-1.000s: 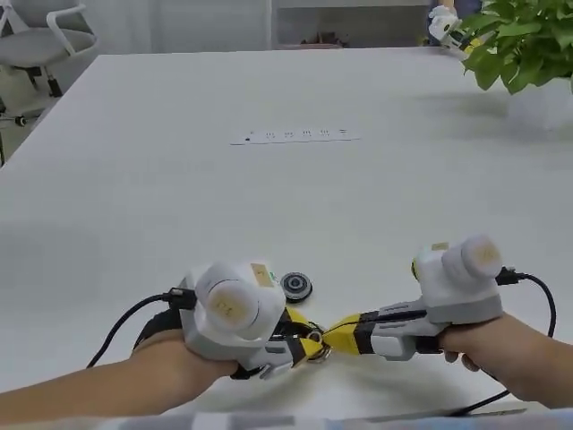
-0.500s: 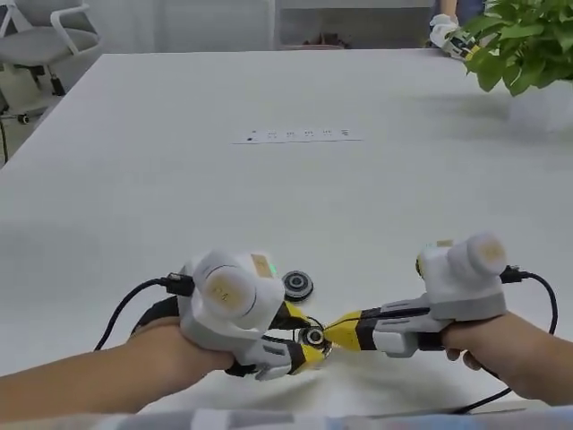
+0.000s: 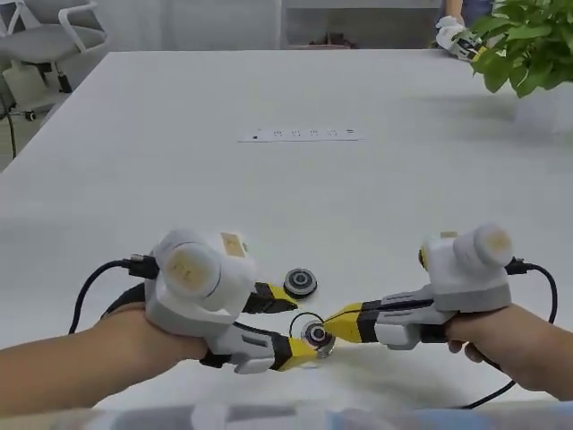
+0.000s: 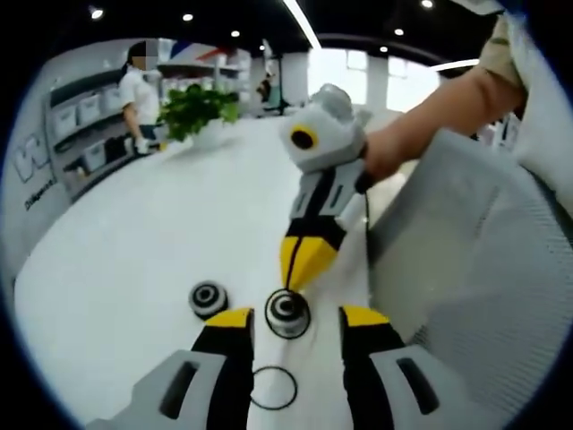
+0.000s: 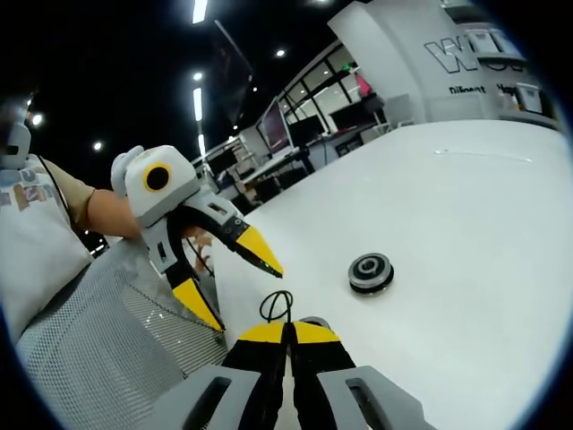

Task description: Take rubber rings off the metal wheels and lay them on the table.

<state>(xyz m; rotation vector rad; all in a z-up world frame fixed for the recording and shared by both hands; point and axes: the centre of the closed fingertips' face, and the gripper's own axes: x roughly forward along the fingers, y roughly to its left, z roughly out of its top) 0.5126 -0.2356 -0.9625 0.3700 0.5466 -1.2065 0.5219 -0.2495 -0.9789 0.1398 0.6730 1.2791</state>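
Observation:
A small metal wheel (image 3: pixel 315 335) sits near the front edge of the white table (image 3: pixel 269 206). My right gripper (image 3: pixel 329 322) is shut, with its yellow tips against the wheel's edge (image 5: pixel 313 321); I see nothing pinched between them. My left gripper (image 3: pixel 304 324) is open, its jaws apart on either side of that wheel (image 4: pixel 286 313). A thin black rubber ring (image 4: pixel 252 388) lies loose just in front of the wheel, between the left jaws, and the ring (image 5: pixel 266 303) also shows beside the right tips. A second wheel (image 3: pixel 300 282) with its black ring on lies a little farther back.
A white power strip (image 3: pixel 300 135) lies mid-table. A potted plant (image 3: pixel 524 45) stands at the far right corner and an office chair (image 3: pixel 45 36) beyond the far left. Cables trail from both grippers toward the front edge. A person (image 4: pixel 143 90) stands by distant shelves.
The left gripper has opened and drawn back to the left, off the wheel. The rubber ring now lies loose beside the wheel. The right gripper stays shut at the wheel.

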